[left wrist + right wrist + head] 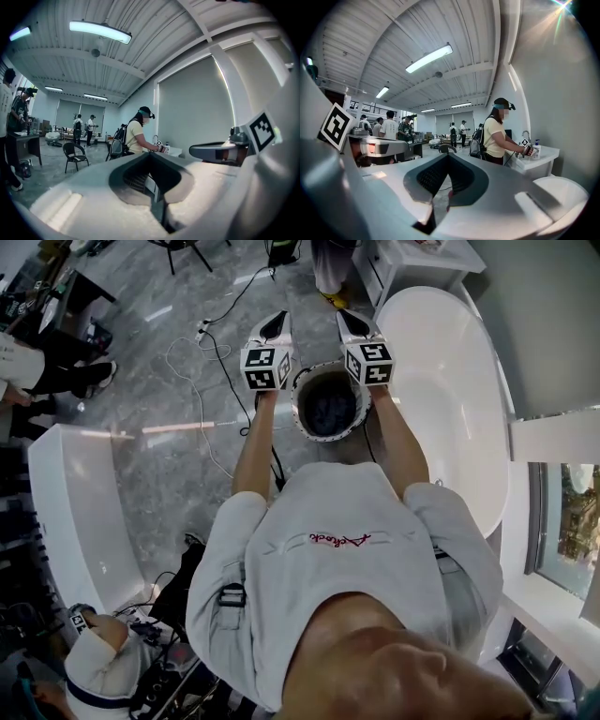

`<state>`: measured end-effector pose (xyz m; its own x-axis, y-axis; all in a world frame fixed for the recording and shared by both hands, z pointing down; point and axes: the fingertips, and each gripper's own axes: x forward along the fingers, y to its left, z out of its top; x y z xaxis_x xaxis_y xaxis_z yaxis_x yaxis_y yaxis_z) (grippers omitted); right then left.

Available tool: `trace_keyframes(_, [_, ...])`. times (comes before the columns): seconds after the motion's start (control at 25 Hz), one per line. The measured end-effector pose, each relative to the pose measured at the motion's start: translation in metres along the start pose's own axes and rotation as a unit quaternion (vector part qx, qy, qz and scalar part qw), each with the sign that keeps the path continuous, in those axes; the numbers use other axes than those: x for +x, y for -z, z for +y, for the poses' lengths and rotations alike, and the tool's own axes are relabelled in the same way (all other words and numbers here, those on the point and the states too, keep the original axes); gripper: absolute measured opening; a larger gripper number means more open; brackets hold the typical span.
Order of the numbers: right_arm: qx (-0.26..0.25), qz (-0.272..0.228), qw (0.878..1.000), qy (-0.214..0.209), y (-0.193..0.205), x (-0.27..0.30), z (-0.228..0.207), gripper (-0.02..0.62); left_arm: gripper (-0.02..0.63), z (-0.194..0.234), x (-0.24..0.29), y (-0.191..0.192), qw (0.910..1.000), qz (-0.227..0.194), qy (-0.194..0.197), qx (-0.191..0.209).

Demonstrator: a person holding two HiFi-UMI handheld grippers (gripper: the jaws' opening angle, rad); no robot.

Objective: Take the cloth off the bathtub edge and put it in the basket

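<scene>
In the head view a round basket [299,405] stands on the grey floor beside the white bathtub [441,399]. A dark cloth [328,414] lies inside the basket. My left gripper [275,324] and right gripper [352,322] are held level side by side above the basket, pointing away from me. Both are shut with nothing between the jaws. In the left gripper view the left gripper [150,154] has its jaws together, and the right gripper [220,151] shows beside it. The right gripper [449,156] is likewise empty, with the tub rim [562,187] low on the right.
Cables [211,343] trail over the floor beyond the basket. A white curved counter [75,512] stands at the left. A person [499,133] works at a sink counter [539,157] ahead. A chair [75,157] and several people are farther back.
</scene>
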<state>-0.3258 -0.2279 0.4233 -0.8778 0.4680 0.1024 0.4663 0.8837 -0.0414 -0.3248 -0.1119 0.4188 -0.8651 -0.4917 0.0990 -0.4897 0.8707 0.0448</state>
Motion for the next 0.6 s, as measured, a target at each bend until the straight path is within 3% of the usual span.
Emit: trace_keyframes(0.6, [0.002, -0.006, 1.0, 0.001, -0.0055, -0.0064, 0.0017, 0.005, 0.001, -0.0067, -0.0063, 0.0013, 1.0, 0.006, 0.002, 0.005])
